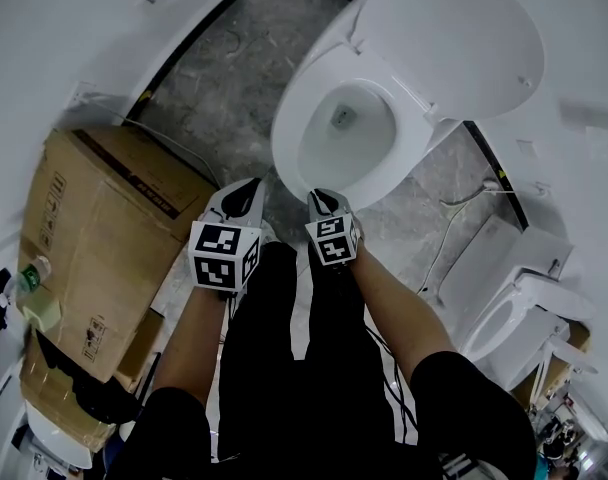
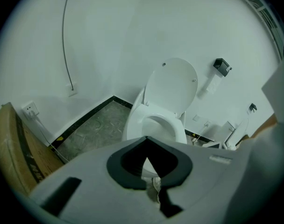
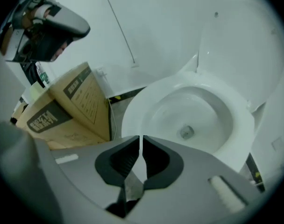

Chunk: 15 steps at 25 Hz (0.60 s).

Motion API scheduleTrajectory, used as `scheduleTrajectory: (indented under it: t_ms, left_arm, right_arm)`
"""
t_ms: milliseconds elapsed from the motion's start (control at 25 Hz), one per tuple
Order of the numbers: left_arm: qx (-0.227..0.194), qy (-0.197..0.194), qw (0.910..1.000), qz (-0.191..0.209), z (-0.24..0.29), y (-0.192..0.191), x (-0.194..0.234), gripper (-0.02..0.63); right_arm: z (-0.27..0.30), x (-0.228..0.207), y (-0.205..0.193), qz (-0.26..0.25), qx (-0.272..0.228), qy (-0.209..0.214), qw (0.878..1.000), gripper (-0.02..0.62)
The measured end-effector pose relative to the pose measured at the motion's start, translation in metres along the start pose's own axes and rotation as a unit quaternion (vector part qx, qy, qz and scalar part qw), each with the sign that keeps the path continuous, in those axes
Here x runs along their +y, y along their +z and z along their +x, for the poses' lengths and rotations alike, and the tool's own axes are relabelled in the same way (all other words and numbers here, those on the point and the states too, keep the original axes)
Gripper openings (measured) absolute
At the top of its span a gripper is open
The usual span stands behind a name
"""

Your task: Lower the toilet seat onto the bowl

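**Both grippers short of the bowl, seat up**

- Far left: cardboard boxes [image 1: 104, 238] stacked on the grey stone floor [image 1: 234, 58], with a green-capped bottle [image 1: 29, 278] beside them.
- Left gripper [image 1: 250, 188] is held low in front of us and points down toward the floor just before the toilet. In its own view the fingertips meet, with nothing between them.
- Right gripper [image 1: 322, 200] is just beside the left and near the front edge of the bowl [image 1: 289, 153], not touching it. We see its jaws all but together, a thin slit left, gripping nothing.
- Toilet seat [image 1: 454, 43] stands raised, leaning back behind the open bowl. It reads as a solid white oval with two small bumpers. We cannot tell whether a separate ring lies on the rim.
- Far right: a second toilet [image 1: 514, 308], with a thin cable [image 1: 446, 238] on the floor between it and the first.
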State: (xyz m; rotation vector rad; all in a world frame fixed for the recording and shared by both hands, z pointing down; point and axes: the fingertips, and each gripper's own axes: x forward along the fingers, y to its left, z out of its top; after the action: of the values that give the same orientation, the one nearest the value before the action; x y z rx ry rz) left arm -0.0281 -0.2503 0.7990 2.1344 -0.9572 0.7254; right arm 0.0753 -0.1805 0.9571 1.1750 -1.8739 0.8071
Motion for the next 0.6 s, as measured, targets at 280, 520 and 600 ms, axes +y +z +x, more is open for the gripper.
scheduleTrajectory:
  t_ms: [280,520,600]
  left_arm:
    - [-0.022,0.007,0.9997,0.003,-0.027,0.042,-0.014,0.009]
    - [-0.055,0.004,0.9983,0.021,-0.066,0.108,-0.046,0.009]
    - [-0.062,0.001,0.9977,0.026,-0.080,0.127,-0.059,0.009]
  right_arm:
    - [-0.078,-0.010,0.099,0.062,-0.128,-0.036,0.989,0.008]
    - [-0.162,-0.027,0.169,0.100,-0.171,-0.067,0.978,0.006]
    - [-0.194,-0.027,0.191,0.104,-0.184,-0.075,0.975,0.006]
